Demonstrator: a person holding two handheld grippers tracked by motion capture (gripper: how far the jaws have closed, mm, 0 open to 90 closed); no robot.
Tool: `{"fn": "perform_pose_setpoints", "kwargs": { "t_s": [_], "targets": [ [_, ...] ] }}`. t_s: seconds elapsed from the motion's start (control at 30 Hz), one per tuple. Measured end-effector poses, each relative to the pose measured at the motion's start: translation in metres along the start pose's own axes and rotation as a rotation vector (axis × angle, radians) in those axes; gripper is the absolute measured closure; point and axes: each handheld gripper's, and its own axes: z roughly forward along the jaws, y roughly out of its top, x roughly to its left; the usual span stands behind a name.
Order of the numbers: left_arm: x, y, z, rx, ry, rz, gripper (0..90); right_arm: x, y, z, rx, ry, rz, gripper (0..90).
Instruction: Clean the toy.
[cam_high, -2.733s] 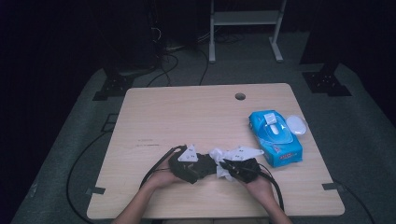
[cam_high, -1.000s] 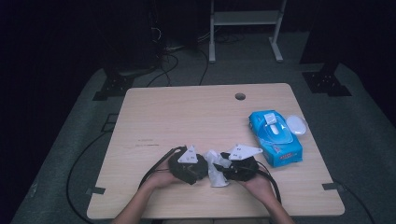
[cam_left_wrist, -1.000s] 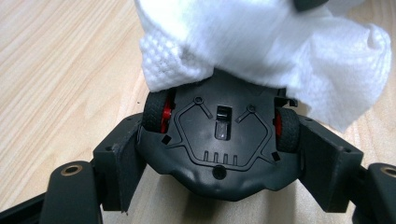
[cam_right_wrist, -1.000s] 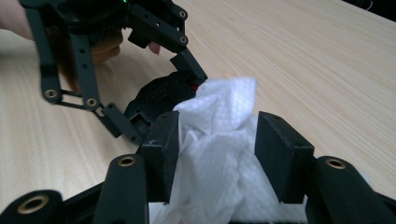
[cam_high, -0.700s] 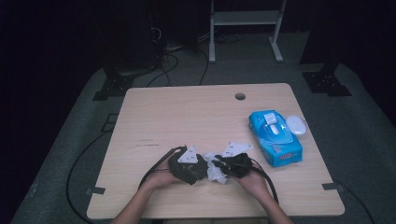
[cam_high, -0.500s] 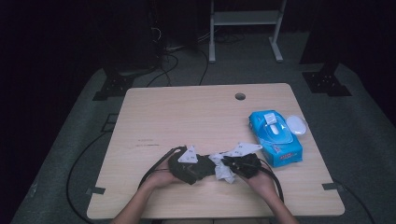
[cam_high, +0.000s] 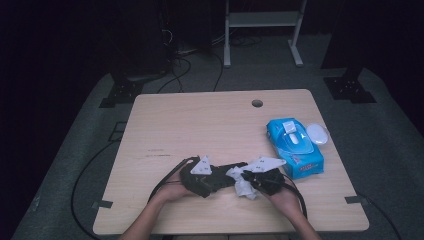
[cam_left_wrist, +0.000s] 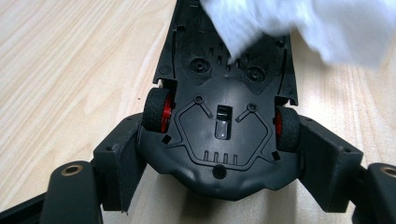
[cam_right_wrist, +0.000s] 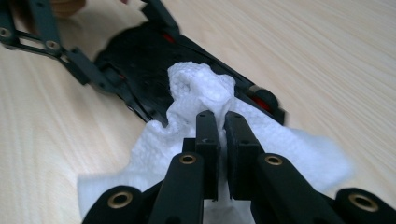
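Since a second ago the right gripper (cam_right_wrist: 218, 119) has shifted a little along the black plastic toy car (cam_left_wrist: 224, 107) and its jaws have just been closing, so they now pinch the crumpled white paper wipe (cam_right_wrist: 201, 93) with almost no gap. That car lies belly-up near the front edge of the pale wooden counter (cam_high: 200, 120), and the left gripper (cam_left_wrist: 219, 154) clamps it across the body at the pair of black-and-red wheels (cam_left_wrist: 156, 109), jaws spread fairly wide around it.

Judging by this, the step in hand is wiping the car's underside; the next move calls for dragging the wipe along the chassis while the left gripper holds the car steady.

From the left gripper view the chassis detail, screw holes and a small switch are plain, with the wipe draped over the far end. Looking down from the high view, a blue pack of wet wipes (cam_high: 294, 147) lies well apart to the right, a small white lid (cam_high: 317, 133) just beside it.
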Motion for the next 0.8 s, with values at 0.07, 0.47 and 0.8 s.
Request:
{"fn": "perform_pose_setpoints", "kwargs": {
  "t_s": [0.07, 0.47, 0.8],
  "targets": [
    [0.0, 0.001, 0.0, -0.002, 0.0, 0.004, 24.3, 0.0, -0.001, -0.001, -0.004, 0.001, 0.013, 84.5],
    [0.001, 0.001, 0.0, -0.011, 0.005, -0.004, 24.3, -0.018, 0.004, 0.007, -0.021, -0.066, 0.076, 84.5],
    [-0.001, 0.001, 0.001, -0.007, -0.01, 0.01, 24.3, -0.009, 0.021, 0.019, -0.024, -0.065, 0.024, 84.6]
  ]
}}
